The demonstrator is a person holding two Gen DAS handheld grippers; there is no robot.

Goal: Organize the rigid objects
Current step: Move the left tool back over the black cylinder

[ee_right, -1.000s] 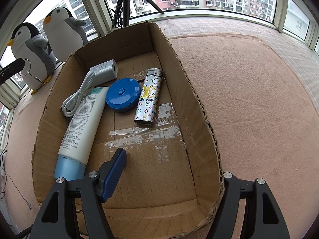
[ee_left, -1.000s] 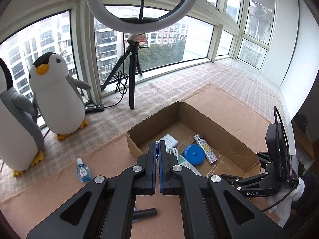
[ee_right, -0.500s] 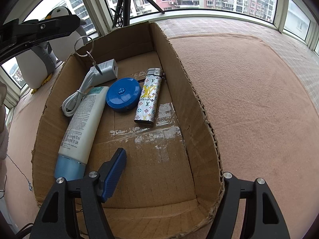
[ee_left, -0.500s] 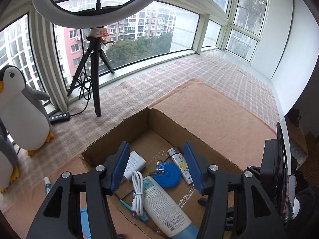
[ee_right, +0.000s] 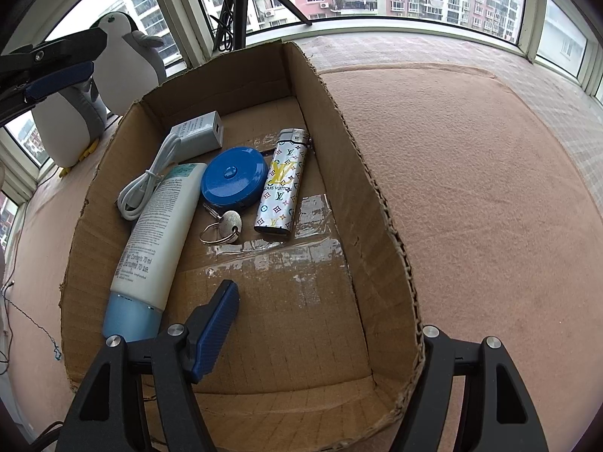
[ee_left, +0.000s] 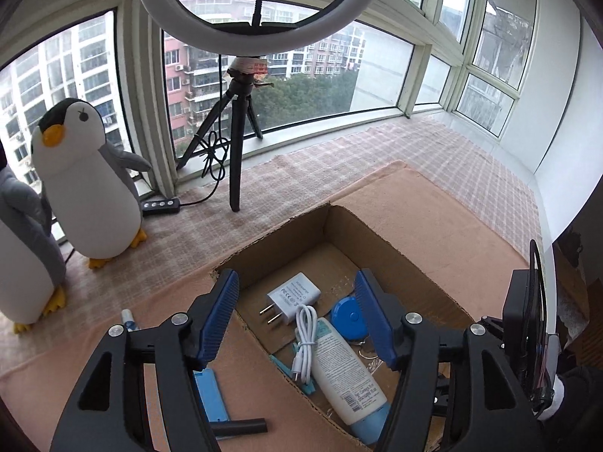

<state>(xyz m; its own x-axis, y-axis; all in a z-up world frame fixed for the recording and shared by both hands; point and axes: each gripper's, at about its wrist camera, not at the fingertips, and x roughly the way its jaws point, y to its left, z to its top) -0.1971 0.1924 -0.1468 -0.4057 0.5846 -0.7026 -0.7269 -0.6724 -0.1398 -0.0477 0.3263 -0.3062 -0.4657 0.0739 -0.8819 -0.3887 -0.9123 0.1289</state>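
A cardboard box [ee_right: 350,139] holds a white tube [ee_right: 158,233], a blue round case [ee_right: 233,179], a patterned lighter [ee_right: 280,184], a white charger [ee_right: 198,130] with its cable, and a key on a ring [ee_right: 224,228]. My left gripper [ee_left: 297,324] is open and empty above the box's near-left edge; the box [ee_left: 286,237] shows beneath it. My right gripper [ee_right: 320,335] is open, its jaws straddling the box's right wall near the front corner. The left gripper's fingers [ee_right: 60,75] show at the far left of the right wrist view.
Left of the box on the pink cloth lie a small dropper bottle [ee_left: 128,320], a blue flat item [ee_left: 211,395] and a black rod [ee_left: 241,427]. Two plush penguins [ee_left: 86,184] and a ring-light tripod [ee_left: 237,143] stand by the windows.
My left gripper opened over the box and let go of the key ring, which now lies on the box floor beside the blue case. The left gripper then drew back leftward. The right gripper stayed still.
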